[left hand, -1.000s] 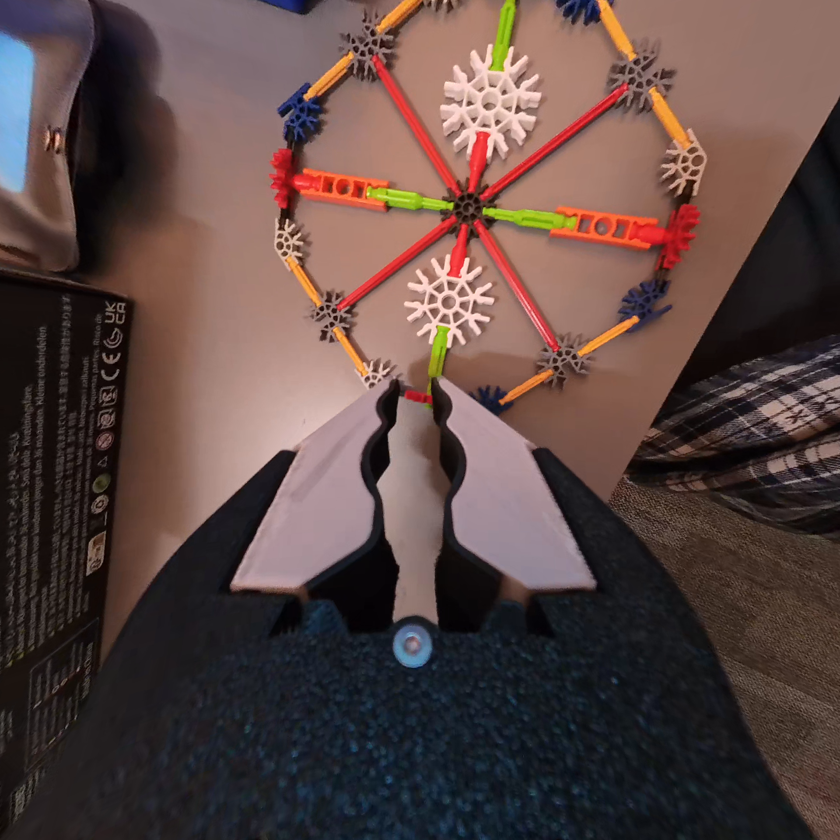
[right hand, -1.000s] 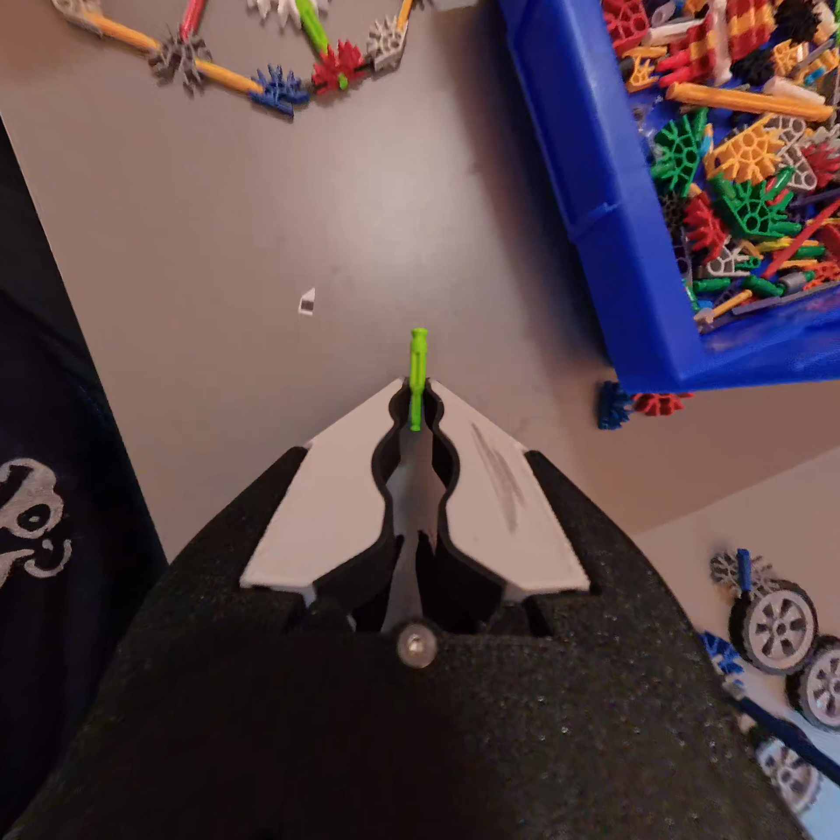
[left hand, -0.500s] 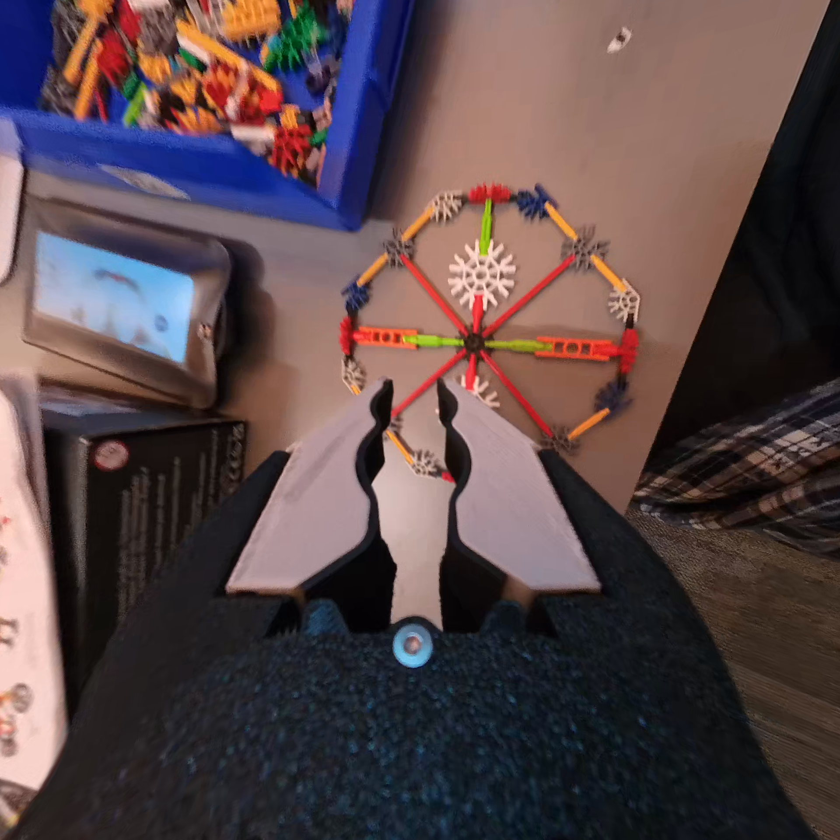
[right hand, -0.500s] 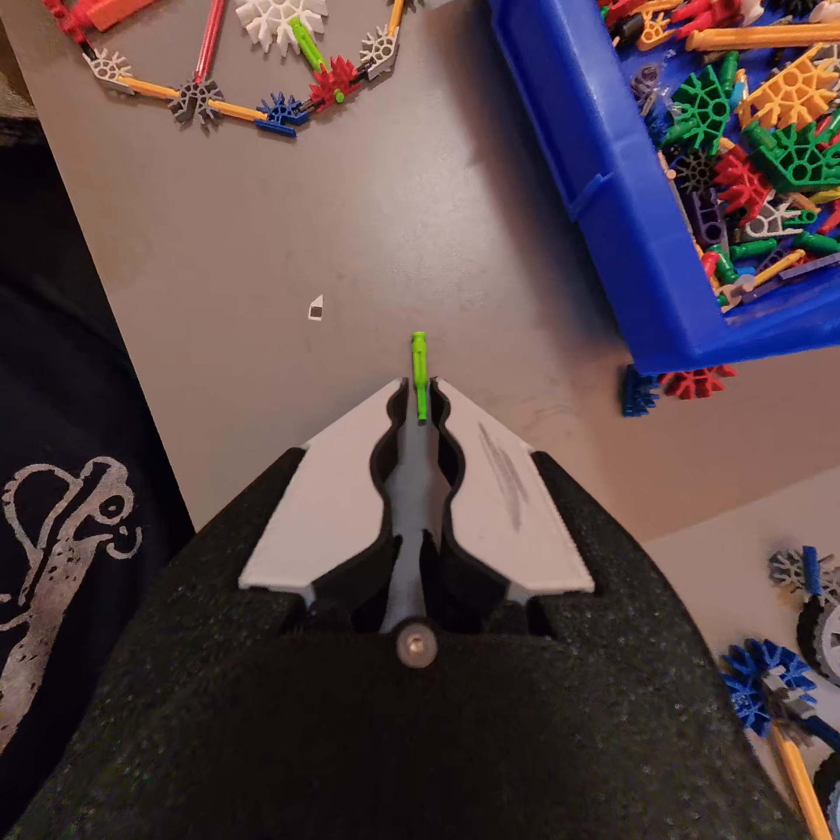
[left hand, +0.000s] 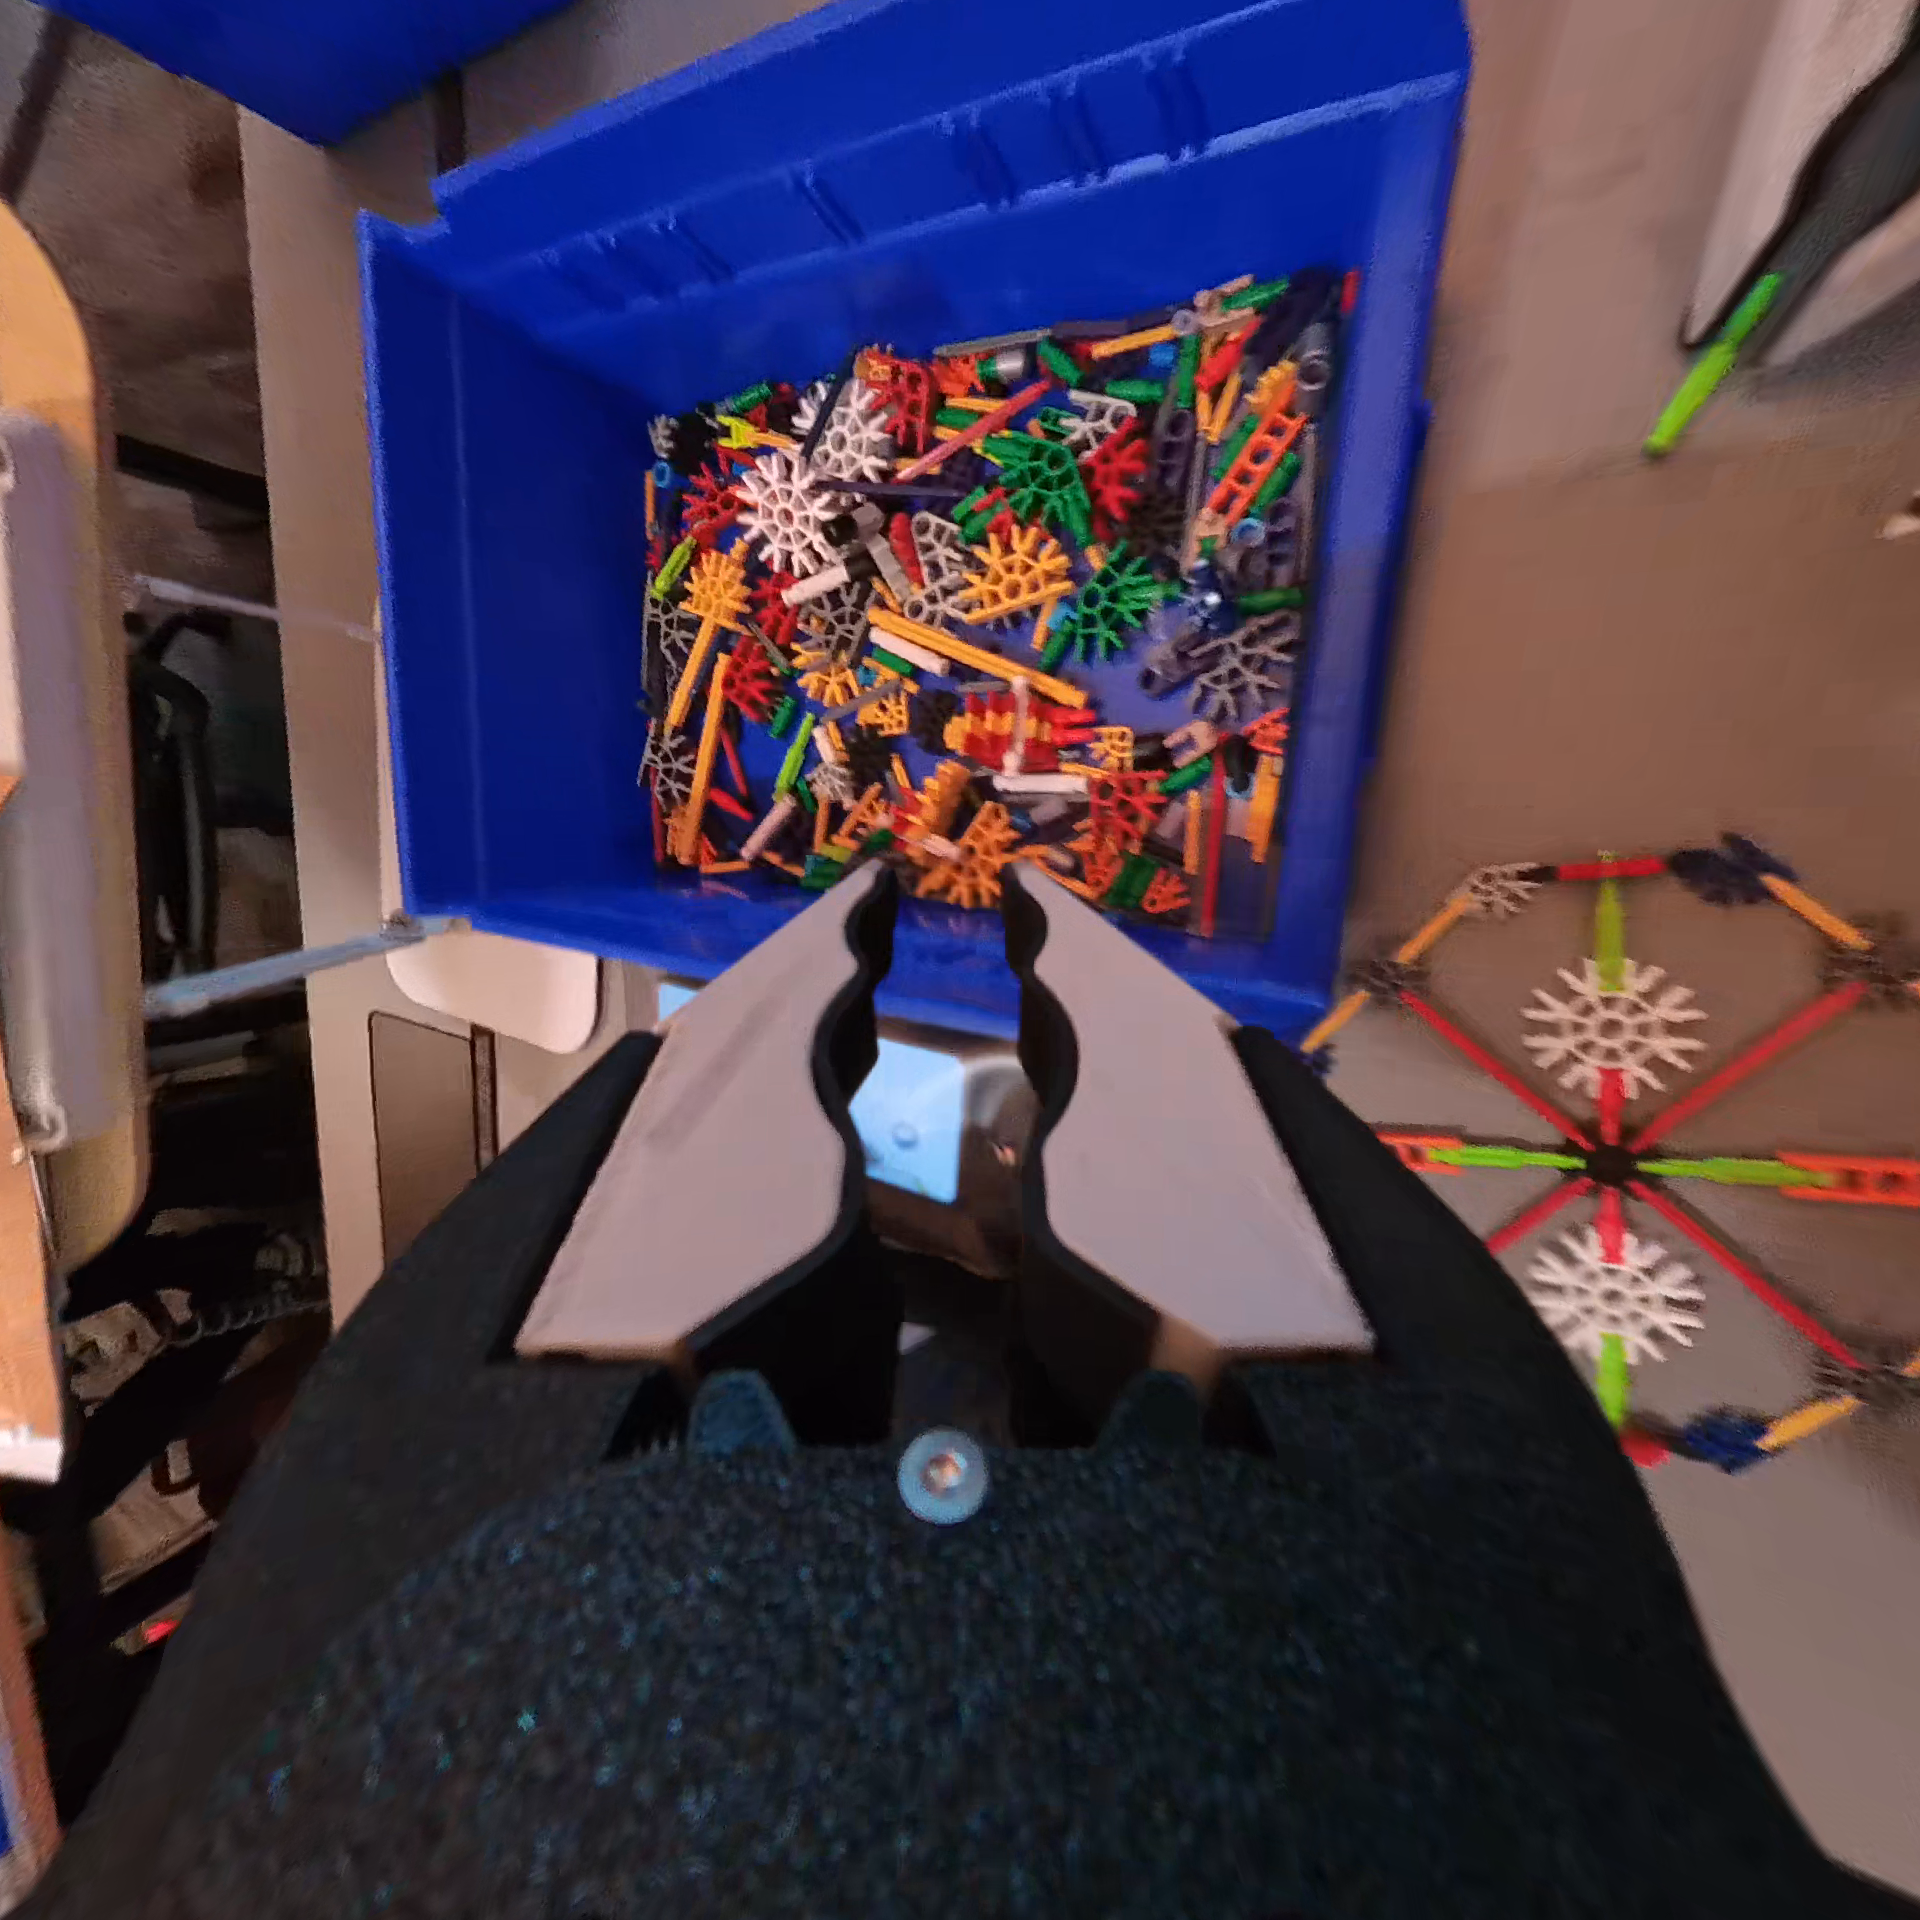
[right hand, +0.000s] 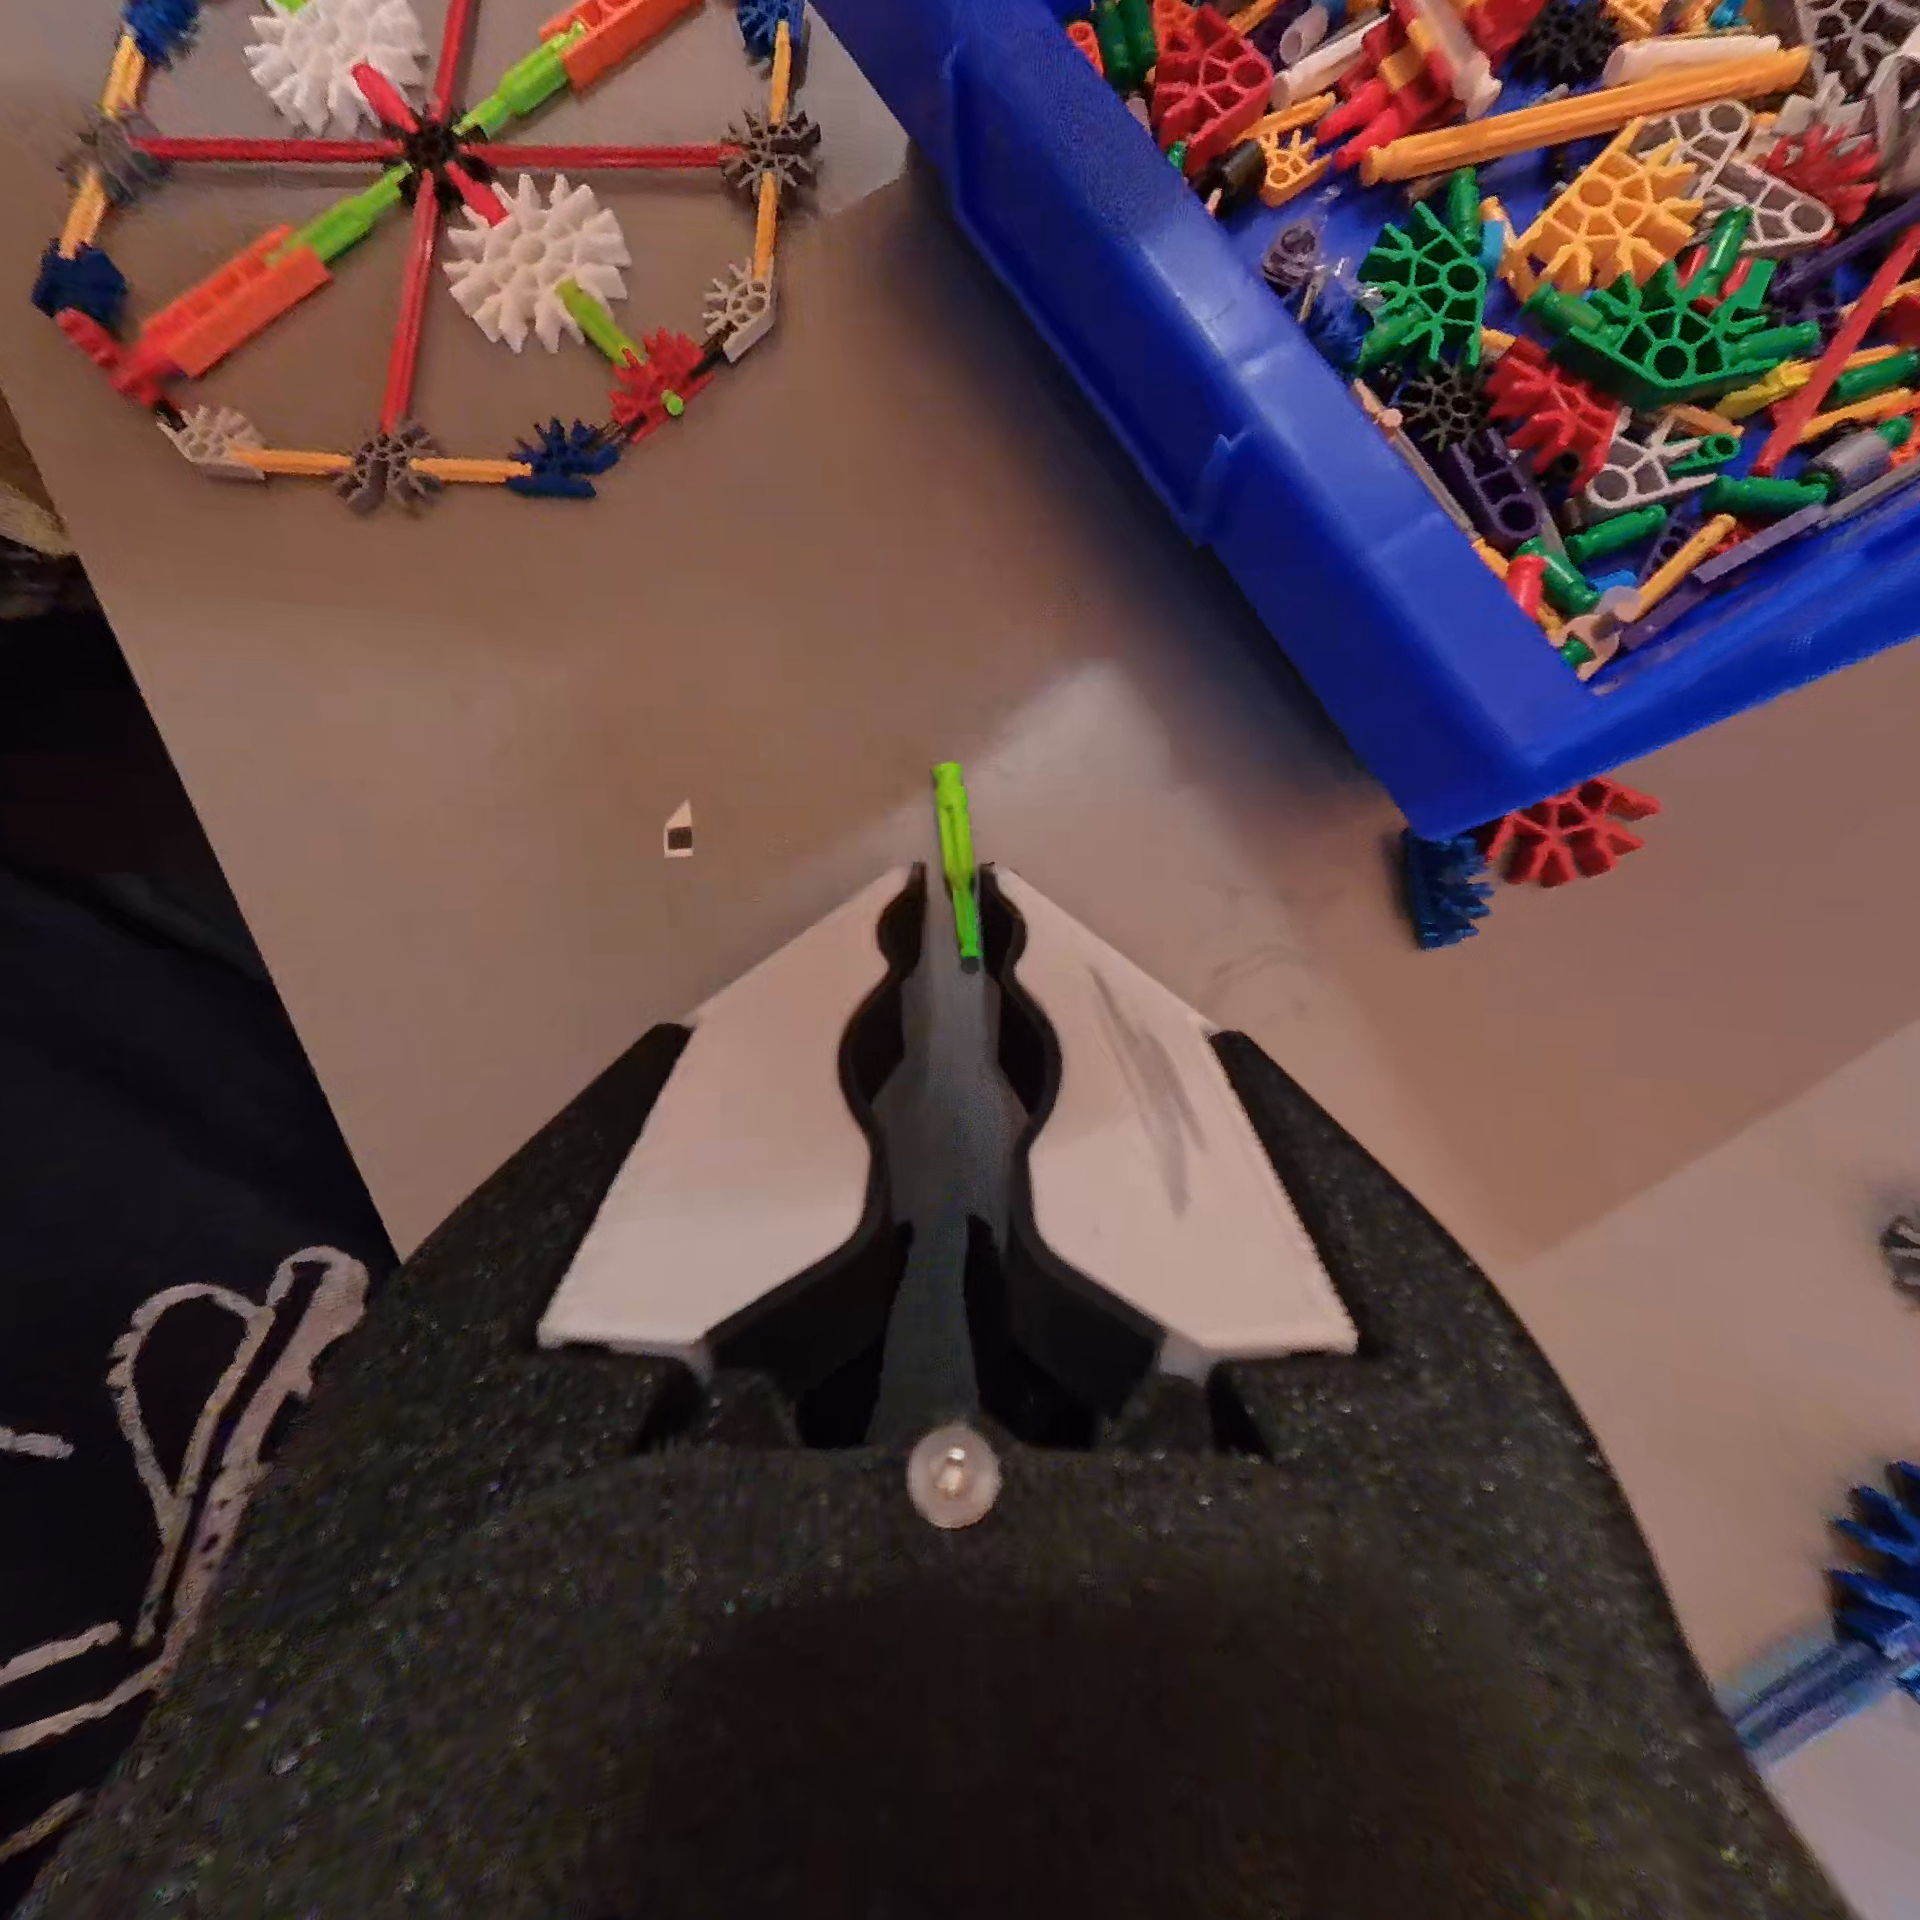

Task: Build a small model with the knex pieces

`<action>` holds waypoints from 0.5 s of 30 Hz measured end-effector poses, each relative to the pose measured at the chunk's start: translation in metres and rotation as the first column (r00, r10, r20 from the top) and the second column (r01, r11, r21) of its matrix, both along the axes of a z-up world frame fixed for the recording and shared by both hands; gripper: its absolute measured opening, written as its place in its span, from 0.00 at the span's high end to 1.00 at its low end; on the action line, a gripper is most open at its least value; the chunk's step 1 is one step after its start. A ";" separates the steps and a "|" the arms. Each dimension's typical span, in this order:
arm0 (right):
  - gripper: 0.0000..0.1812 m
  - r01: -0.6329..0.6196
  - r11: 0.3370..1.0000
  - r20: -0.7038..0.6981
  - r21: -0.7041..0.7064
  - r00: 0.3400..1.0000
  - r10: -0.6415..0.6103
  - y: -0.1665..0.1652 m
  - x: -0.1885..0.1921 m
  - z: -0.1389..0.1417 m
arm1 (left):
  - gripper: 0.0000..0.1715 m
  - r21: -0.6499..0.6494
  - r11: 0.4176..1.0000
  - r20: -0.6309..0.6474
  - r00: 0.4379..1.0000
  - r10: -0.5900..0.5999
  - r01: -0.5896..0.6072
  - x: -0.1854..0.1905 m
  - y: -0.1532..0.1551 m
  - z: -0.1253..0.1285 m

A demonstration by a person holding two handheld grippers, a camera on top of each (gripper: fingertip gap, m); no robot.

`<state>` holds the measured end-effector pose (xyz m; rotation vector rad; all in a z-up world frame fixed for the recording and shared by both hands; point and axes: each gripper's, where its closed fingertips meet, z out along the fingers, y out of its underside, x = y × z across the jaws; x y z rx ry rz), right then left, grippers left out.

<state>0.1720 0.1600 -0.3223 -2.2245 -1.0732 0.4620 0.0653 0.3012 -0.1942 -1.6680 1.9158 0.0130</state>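
My left gripper (left hand: 943,883) is open and empty, held above the near wall of a blue bin (left hand: 499,582) full of coloured rods and connectors (left hand: 966,644). A flat wheel of rods and connectors (left hand: 1608,1164) lies on the grey table to its right. My right gripper (right hand: 951,878) is shut on a short light-green rod (right hand: 954,847) that sticks out past its tips, above the bare table. From the right wrist view the wheel (right hand: 426,156) is at the far left and the bin (right hand: 1299,436) at the upper right. The right gripper with its rod (left hand: 1709,364) shows at the left view's top right.
A red connector (right hand: 1569,831) and a blue connector (right hand: 1444,888) lie on the table beside the bin's corner. A small white scrap (right hand: 677,829) lies left of the rod. A device with a lit screen (left hand: 914,1132) sits under my left gripper. Blue toy parts (right hand: 1881,1600) lie at the right edge. Spacing between my two grippers at the tips: around 20 cm. Both grippers' tips are roughly 20 cm from the wheel (right hand: 426,156). Seen from the left wrist view (left hand: 1627,1155) as well.
My left gripper has lifted away from the wheel, opened wider, and swung left over the blue bin. My right gripper has kept its grip on the green rod and shifted slightly towards the wheel.
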 end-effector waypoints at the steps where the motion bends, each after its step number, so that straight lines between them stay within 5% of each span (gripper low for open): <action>1: 0.93 0.000 1.000 -0.022 -0.005 1.000 0.000 -0.001 -0.001 0.000 | 0.89 -0.005 1.000 -0.017 1.000 -0.007 0.007 0.007 0.010 -0.002; 8: 0.89 0.032 0.995 -0.133 0.096 0.991 -0.019 0.008 0.002 0.014 | 0.89 -0.048 0.998 -0.222 0.974 -0.047 0.037 0.040 0.076 -0.040; 15: 0.90 0.045 0.996 -0.196 0.074 0.980 -0.030 0.009 0.006 0.018 | 0.92 -0.142 0.986 -0.467 0.873 -0.141 0.083 0.044 0.116 -0.093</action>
